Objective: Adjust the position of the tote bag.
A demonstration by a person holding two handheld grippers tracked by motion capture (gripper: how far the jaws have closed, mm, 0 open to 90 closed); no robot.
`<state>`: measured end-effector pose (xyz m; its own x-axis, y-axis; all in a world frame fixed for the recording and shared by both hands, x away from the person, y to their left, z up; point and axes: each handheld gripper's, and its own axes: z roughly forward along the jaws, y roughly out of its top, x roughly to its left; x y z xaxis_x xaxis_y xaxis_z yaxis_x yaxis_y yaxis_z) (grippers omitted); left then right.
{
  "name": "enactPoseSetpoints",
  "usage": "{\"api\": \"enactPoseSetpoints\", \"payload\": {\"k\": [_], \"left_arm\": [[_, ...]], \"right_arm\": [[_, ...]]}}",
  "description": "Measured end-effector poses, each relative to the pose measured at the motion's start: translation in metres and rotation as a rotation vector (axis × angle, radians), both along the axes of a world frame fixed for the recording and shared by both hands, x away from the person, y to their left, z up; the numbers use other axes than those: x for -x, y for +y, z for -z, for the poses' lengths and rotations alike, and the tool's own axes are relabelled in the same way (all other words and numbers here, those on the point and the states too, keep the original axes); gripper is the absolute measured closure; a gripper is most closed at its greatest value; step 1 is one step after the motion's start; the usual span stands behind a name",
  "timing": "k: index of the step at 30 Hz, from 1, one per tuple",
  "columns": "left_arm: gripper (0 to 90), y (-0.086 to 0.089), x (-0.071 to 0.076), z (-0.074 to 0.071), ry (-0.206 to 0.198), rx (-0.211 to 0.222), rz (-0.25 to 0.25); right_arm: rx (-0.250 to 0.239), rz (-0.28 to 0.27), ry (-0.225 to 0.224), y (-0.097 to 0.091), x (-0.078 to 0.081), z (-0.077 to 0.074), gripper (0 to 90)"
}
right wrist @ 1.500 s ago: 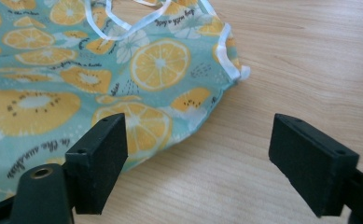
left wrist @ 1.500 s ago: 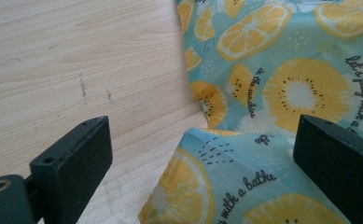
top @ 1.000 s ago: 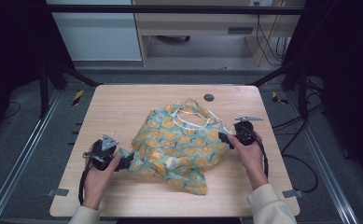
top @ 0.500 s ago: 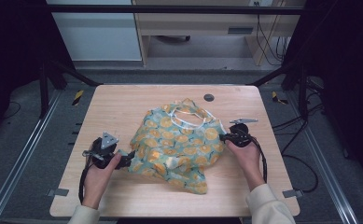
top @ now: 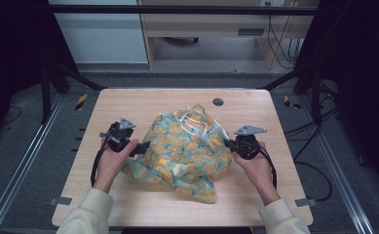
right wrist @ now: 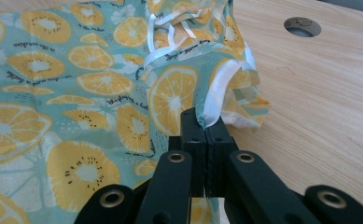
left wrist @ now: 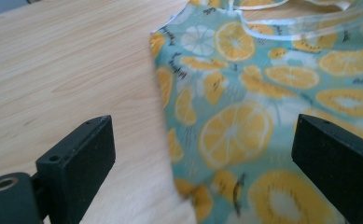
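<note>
Right gripper [right wrist: 202, 122] jaws just clenched on white-trimmed hem of citrus-print garment [top: 187, 148]. Left gripper [left wrist: 202, 154] jaws released, straddling edge: close there, then spread flat on bench [top: 270, 195].

One lemon-print cloth [top: 184, 151] with white trim lies on one wooden worktop [top: 128, 105], which has one round hole [top: 218, 102], and two tongs are there, the left tongs [top: 141, 147] and the right tongs [top: 228, 145], each in one hand.
</note>
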<state>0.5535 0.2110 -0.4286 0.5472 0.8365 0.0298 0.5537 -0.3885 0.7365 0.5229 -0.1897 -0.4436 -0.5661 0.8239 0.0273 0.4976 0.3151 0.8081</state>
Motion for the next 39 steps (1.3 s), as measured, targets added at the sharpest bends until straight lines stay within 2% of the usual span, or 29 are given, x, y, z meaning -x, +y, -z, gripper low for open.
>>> {"api": "enactPoseSetpoints", "payload": {"k": [7, 15, 20, 23, 30, 34, 36, 38, 39], "left_arm": [[5.7, -0.024, -0.04, 0.002, 0.07, -0.039, -0.007], [4.7, -0.038, -0.062, 0.018, 0.139, -0.069, -0.03], [4.2, -0.042, -0.066, 0.025, 0.176, -0.085, -0.044], [4.4, -0.045, -0.067, 0.029, 0.19, -0.078, -0.049], [6.5, -0.05, -0.064, 0.032, 0.212, -0.093, -0.03], [19.3, -0.051, -0.061, 0.032, 0.216, -0.096, -0.029], [21.7, -0.052, -0.06, 0.032, 0.228, -0.094, -0.031], [30.3, -0.053, -0.06, 0.032, 0.228, -0.124, -0.029], [32.4, -0.053, -0.06, 0.032, 0.233, -0.118, -0.027]], "right_arm": [[0.021, -0.008, -0.01, 0.001, -0.001, 0.002, 89.3], [0.029, -0.007, -0.001, 0.003, 0.0, 0.004, 88.7], [0.028, -0.008, 0.004, 0.005, 0.0, 0.005, 88.3], [0.028, -0.01, 0.006, 0.005, 0.0, 0.006, 88.0], [0.029, -0.011, 0.004, 0.005, 0.0, 0.006, 87.8], [0.026, -0.009, 0.006, 0.006, 0.0, 0.006, 87.7], [0.028, -0.01, 0.005, 0.006, 0.001, 0.005, 87.7], [0.03, -0.012, 0.001, 0.005, 0.001, 0.005, 87.7], [0.03, -0.011, 0.001, 0.006, 0.001, 0.005, 87.7]]}}
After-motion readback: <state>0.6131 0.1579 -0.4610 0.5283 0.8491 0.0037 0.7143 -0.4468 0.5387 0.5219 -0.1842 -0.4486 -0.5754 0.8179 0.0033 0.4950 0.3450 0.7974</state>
